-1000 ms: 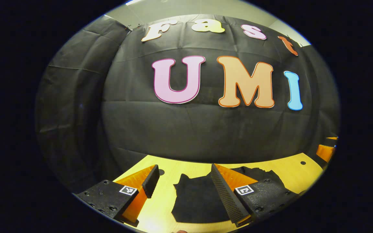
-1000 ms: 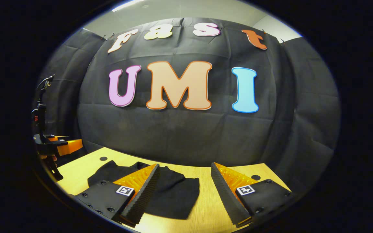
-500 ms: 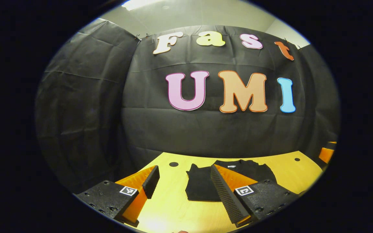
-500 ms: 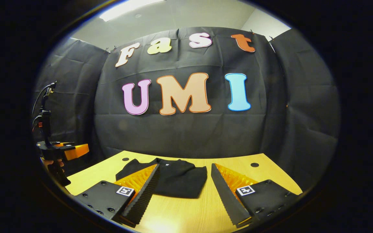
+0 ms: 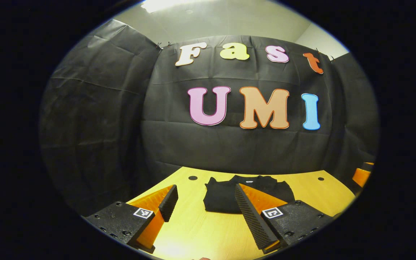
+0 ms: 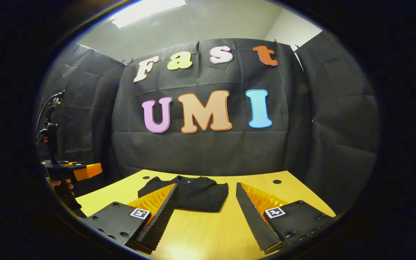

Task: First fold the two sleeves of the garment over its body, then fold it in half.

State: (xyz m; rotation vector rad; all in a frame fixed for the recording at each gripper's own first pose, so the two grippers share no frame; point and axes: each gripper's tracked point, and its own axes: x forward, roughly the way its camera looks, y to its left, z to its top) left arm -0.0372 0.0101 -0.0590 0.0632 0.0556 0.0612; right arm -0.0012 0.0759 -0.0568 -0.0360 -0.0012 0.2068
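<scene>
A black garment [image 5: 226, 195] lies folded into a compact block on the wooden table [image 5: 200, 231], collar side toward the back wall; the same garment [image 6: 197, 193] appears in the right gripper view. My left gripper [image 5: 205, 191] is open above the table, in front of the garment, nothing between its fingers. My right gripper [image 6: 206, 191] is open too, held back from the garment's near edge, holding nothing. The left gripper [image 6: 85, 170] also shows at the far left of the right gripper view, with a hand [image 6: 61, 186] holding it.
Round holes [image 5: 193, 178] mark the table near its back edge. The booth's black cloth wall rises right behind the table. The other gripper's tip [image 5: 361, 176] peeks in at the right edge of the left gripper view.
Both grippers have drawn back and away from the garment, which now looks smaller and farther off. Both stayed open.
</scene>
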